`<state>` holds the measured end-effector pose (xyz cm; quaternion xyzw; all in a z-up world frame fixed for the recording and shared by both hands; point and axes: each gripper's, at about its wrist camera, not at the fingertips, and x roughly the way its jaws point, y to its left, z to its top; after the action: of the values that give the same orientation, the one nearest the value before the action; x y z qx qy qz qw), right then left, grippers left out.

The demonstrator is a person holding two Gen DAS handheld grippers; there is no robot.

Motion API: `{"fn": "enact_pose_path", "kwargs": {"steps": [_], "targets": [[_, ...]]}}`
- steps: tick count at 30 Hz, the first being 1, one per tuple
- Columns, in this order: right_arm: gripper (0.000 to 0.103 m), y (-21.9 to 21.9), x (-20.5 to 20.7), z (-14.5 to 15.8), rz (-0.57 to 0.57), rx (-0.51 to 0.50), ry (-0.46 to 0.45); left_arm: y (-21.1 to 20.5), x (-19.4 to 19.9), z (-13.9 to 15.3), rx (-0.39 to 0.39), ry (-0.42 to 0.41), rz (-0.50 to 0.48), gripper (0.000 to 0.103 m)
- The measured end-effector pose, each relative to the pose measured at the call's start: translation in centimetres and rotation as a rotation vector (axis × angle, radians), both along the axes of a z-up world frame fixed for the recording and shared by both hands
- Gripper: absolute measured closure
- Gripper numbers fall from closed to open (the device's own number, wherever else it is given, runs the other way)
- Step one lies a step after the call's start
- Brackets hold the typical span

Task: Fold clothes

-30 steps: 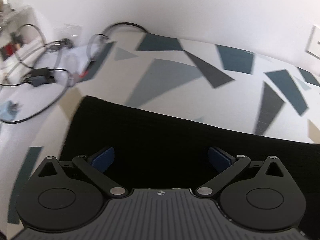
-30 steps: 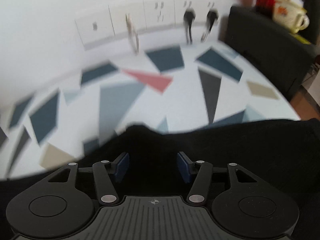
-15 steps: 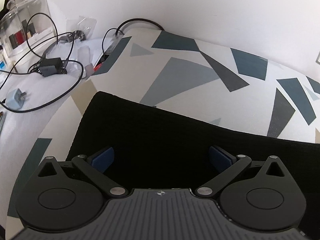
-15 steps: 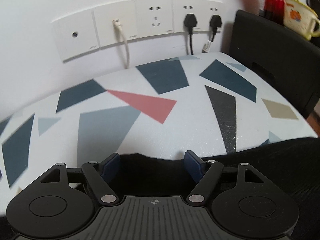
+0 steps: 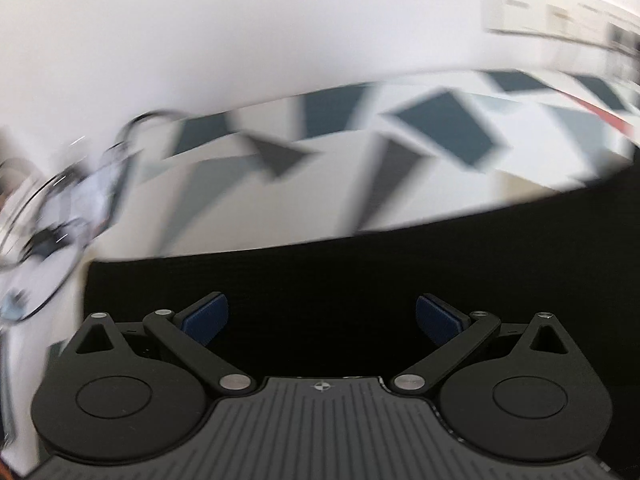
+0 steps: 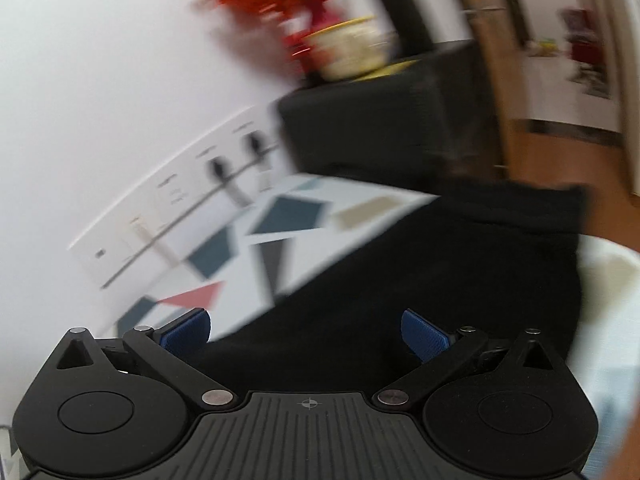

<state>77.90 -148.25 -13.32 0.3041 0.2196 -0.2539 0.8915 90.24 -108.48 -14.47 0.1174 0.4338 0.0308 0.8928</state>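
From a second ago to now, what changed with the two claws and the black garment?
The right claw has opened wider and its view has swung right, toward the flower pot. The left claw has also swung right, blurring the patterned tablecloth. The left stays wide open, gripping nothing; the black garment still lies on the table.

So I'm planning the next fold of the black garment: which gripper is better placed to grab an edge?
Probably the right gripper: the black garment's edge runs right past its left fingertip. The left gripper, also open, sits over the cloth's middle, edges further off.
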Motion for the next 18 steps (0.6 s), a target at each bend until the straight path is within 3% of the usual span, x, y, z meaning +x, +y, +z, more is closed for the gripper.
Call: {"fn": "enact_pose_path", "kwargs": {"steps": [3, 6, 8, 9, 11, 13, 15, 17, 18], "targets": [[0.001, -1.8, -4.8, -0.5, -0.075, -0.074, -0.020, -4.1, -0.8, 0.0, 0.063, -0.021, -0.094, 0.001], [0.002, -5.6, -7.1, -2.4, -0.138, 0.009, -0.035, -7.0, -0.7, -0.6, 0.106, -0.001, -0.138, 0.000], [0.022, -8.3, -7.8, -3.7, -0.179, 0.084, -0.064, -8.2, -0.5, -1.1, 0.121, 0.011, -0.134, 0.000], [0.022, -9.3, -7.6, -4.4, -0.191, 0.104, -0.061, -8.6, -0.5, -1.4, 0.135, 0.008, -0.123, 0.000], [0.020, -11.5, -6.4, -6.3, -0.209, 0.209, -0.003, -9.2, -0.8, -1.6, 0.159, -0.020, -0.101, 0.000], [0.008, -12.3, -5.7, -7.0, -0.204, 0.244, -0.008, -9.7, -1.2, -1.7, 0.186, -0.032, -0.100, 0.000], [0.006, -12.8, -5.1, -7.5, -0.195, 0.265, -0.025, -10.2, -1.3, -1.8, 0.233, -0.035, -0.133, 0.000], [0.034, -13.4, -4.5, -7.9, -0.186, 0.286, -0.041, -10.7, -1.0, -1.9, 0.278, -0.031, -0.158, 0.000], [0.041, -13.7, -4.2, -8.2, -0.182, 0.297, -0.050, -10.8, -0.9, -1.9, 0.281, -0.027, -0.155, 0.000]]}}
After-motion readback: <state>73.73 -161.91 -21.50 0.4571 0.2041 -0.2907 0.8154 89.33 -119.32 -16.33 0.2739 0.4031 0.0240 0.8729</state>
